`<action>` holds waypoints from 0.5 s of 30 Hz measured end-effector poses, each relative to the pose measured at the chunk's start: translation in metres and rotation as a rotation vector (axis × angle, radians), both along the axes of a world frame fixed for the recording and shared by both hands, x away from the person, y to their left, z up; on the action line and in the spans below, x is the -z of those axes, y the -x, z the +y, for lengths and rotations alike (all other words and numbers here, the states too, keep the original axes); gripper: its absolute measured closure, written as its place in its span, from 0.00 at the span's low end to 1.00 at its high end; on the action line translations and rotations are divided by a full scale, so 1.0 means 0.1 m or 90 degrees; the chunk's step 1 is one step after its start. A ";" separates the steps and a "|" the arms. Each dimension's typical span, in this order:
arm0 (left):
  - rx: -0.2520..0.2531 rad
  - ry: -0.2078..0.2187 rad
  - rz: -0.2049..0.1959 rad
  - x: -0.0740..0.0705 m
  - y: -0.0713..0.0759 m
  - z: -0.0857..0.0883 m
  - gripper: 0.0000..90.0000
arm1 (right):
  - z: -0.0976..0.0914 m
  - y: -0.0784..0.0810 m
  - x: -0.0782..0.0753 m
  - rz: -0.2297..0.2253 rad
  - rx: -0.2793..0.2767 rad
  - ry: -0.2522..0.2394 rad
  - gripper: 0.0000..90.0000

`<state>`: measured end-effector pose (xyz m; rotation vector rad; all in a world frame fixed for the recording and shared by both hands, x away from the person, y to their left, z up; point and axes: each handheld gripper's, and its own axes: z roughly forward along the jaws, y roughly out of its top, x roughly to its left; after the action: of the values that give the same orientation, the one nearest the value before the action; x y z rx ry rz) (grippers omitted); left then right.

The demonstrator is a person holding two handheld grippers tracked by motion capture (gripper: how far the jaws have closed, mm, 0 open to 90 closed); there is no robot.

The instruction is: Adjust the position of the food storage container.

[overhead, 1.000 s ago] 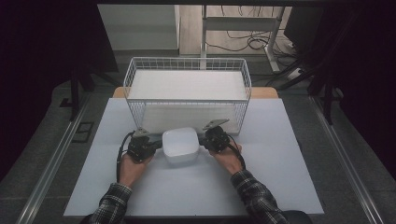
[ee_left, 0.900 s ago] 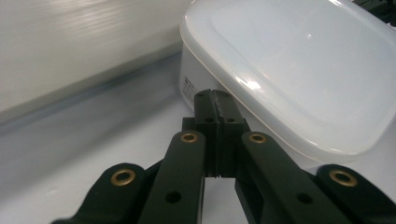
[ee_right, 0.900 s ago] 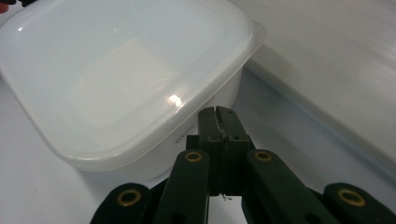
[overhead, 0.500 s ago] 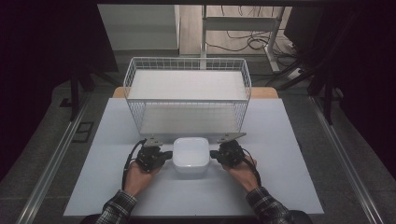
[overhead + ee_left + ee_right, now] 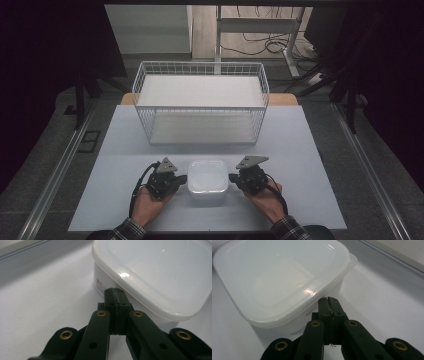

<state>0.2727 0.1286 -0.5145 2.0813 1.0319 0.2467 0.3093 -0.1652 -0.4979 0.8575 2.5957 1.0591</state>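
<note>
Two hand-held grippers, left (image 5: 183, 178) and right (image 5: 233, 177), both clenched empty, flank lidded white container (image 5: 208, 180) on worktop (image 5: 310, 165).

Lidded container (image 5: 208, 181) sits lower centre on table (image 5: 310, 165), between left gripper (image 5: 181, 179) and right gripper (image 5: 234, 177); wire basket (image 5: 201, 107) behind, upper centre.

A wire basket (image 5: 200, 107) blocked the mat's (image 5: 310, 165) far middle. A lidded box (image 5: 208, 181) sat near the front edge; both side margins lay open.
</note>
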 end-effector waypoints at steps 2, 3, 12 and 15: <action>0.001 0.001 -0.004 0.00 -0.02 0.01 1.00 | -0.03 0.01 0.00 0.012 0.001 -0.011 0.99; -0.013 0.010 -0.015 -0.03 -0.02 0.06 1.00 | -0.04 0.02 -0.01 0.024 -0.003 -0.026 0.99; -0.038 -0.003 -0.046 -0.07 0.18 0.33 0.67 | -0.31 0.17 -0.16 -0.043 0.008 -0.046 0.85; -0.045 -0.009 -0.049 -0.02 0.29 0.39 0.46 | -0.43 0.20 -0.16 -0.062 0.022 -0.059 0.53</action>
<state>0.2440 0.1674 -0.5129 2.0336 1.0605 0.3678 0.2892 -0.2080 -0.4820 0.8463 2.4606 1.1898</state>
